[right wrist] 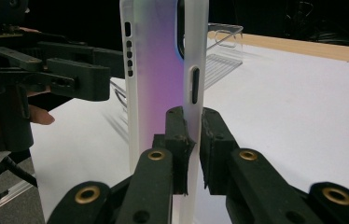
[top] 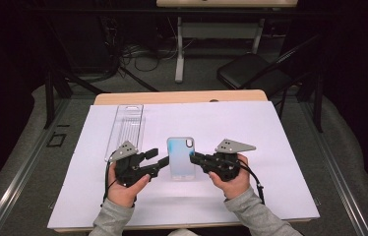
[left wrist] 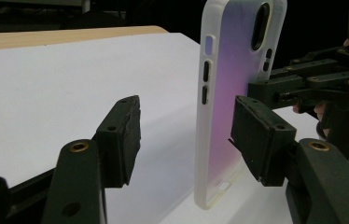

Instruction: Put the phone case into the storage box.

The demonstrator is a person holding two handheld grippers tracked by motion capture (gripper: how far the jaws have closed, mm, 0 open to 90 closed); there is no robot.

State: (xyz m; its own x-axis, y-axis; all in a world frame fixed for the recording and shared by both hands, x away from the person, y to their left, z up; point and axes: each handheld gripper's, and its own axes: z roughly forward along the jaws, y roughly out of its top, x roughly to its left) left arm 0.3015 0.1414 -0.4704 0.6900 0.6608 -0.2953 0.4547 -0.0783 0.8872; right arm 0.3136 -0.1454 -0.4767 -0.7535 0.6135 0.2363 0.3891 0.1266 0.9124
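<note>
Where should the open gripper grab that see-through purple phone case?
Probably its free long edge, coming in from the left. The translucent purple phone case lies flat, the right gripper already pinching its other rim; the left gripper straddles the thin near wall, jaws apart.

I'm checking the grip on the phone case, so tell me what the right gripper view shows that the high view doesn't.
Right gripper view: the right gripper has both pads pinched on the side wall of the phone case, below a button slot; the case's rim cutouts are clear.
High view: the whole layout, with the case on the white sheet, both hands, the clear plastic tray beyond the left gripper, and a chair past the table.
Both: the case between the two grippers, and the tray.
</note>
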